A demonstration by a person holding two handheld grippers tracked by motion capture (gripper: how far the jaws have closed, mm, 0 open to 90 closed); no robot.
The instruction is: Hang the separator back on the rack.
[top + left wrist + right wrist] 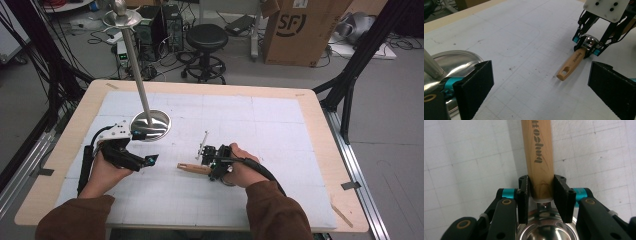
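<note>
Right gripper [540, 202] is clamped on the wooden handle [537, 157] of a small steel ladle [581, 48], its two black pads pressed against the handle's sides just where the wood meets the metal neck; the polished bowl [546, 230] sits right under the camera, behind the jaws. Seen from above, the ladle lies low over the white gridded mat [240, 125] near the middle of the table, its handle pointing toward the left gripper [142, 161].

That left gripper stands with its jaws wide apart and nothing between them, beside the round steel base [150, 125] of an upright hanging stand [132, 55].

As a judgement: the ladle looks light and stiff, with most of its weight in the bowl, so the grip close to the bowl should keep it from drooping. Bare wood gives the pads good purchase; the mirror-smooth metal would likely slip. A hole [564, 72] at the handle's free end looks suited to hanging.
</note>
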